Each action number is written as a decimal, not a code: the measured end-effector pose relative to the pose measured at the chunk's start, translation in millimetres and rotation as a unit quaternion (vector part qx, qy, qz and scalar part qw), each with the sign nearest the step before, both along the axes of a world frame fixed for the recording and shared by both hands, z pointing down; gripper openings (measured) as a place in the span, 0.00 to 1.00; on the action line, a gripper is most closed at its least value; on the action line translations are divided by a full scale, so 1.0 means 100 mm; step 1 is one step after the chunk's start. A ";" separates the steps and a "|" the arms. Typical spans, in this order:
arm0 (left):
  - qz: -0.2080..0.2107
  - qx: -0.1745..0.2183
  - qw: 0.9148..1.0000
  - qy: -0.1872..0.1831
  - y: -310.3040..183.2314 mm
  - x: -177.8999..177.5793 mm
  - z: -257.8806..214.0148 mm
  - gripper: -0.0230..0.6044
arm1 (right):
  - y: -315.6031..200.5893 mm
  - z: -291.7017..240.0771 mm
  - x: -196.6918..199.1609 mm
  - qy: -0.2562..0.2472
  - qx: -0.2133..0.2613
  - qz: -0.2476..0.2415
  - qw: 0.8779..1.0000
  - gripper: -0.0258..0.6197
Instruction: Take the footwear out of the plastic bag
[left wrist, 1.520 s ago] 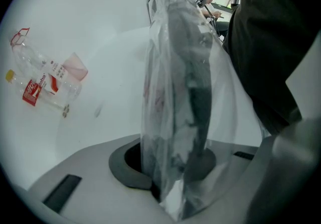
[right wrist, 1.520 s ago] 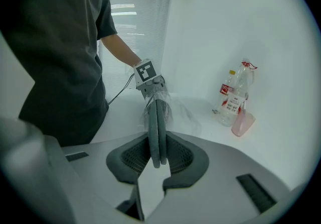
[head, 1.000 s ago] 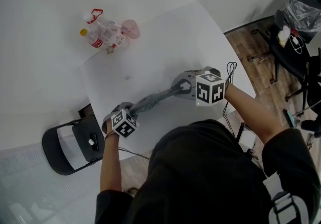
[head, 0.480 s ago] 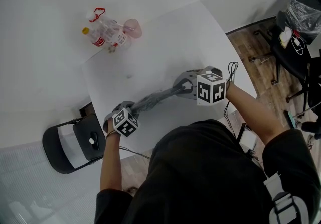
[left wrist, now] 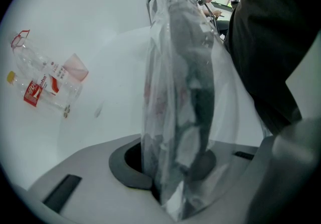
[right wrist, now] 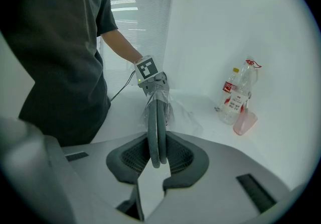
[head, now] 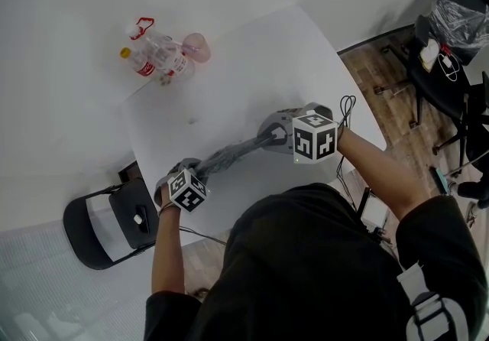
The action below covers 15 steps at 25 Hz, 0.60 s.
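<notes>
Head view: left claw (head: 195,176) clamps bag (left wrist: 225,97), right claw (head: 276,134) clamps half-veiled grey footwear (right wrist: 156,132); torso (head: 321,271) hides worktop's (head: 252,64) near edge.

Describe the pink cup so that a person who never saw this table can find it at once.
Find the white table and follow its far edge to the left, where clear plastic bottles stand together. The pink cup sits beside them, on the side toward the table's middle. It is the only pink thing, short and without a label, while the bottles are taller, clear and labelled.
</notes>
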<state>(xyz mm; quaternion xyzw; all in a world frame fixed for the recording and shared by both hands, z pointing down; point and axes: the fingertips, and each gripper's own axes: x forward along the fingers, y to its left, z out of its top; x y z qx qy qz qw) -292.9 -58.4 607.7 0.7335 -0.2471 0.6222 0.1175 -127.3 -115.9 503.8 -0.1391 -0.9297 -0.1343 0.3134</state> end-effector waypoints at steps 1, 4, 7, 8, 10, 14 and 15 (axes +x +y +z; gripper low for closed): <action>0.000 0.001 1.000 0.000 0.00 0.00 0.00 0.22 | 0.00 0.00 0.00 0.000 0.000 0.000 1.000 0.16; 0.003 0.006 1.000 -0.003 -0.01 0.01 0.00 0.22 | 0.00 0.01 0.01 0.003 0.001 0.000 1.000 0.16; 0.006 0.009 1.000 -0.005 -0.01 0.00 0.00 0.22 | 0.01 0.01 0.00 0.002 0.007 -0.001 1.000 0.16; 0.007 0.011 1.000 -0.005 -0.01 0.01 -0.01 0.22 | 0.01 -0.01 0.00 0.000 0.010 -0.002 1.000 0.16; 0.013 0.026 1.000 -0.008 -0.03 0.03 -0.10 0.22 | -0.02 -0.09 0.02 -0.007 0.021 -0.002 1.000 0.16; 0.014 0.083 0.996 -0.008 -0.15 0.03 -0.49 0.22 | -0.08 -0.46 0.04 -0.030 0.058 -0.010 0.998 0.16; 0.013 0.099 0.995 -0.010 -0.20 0.01 -0.60 0.22 | -0.10 -0.58 0.03 -0.037 0.072 -0.015 0.997 0.16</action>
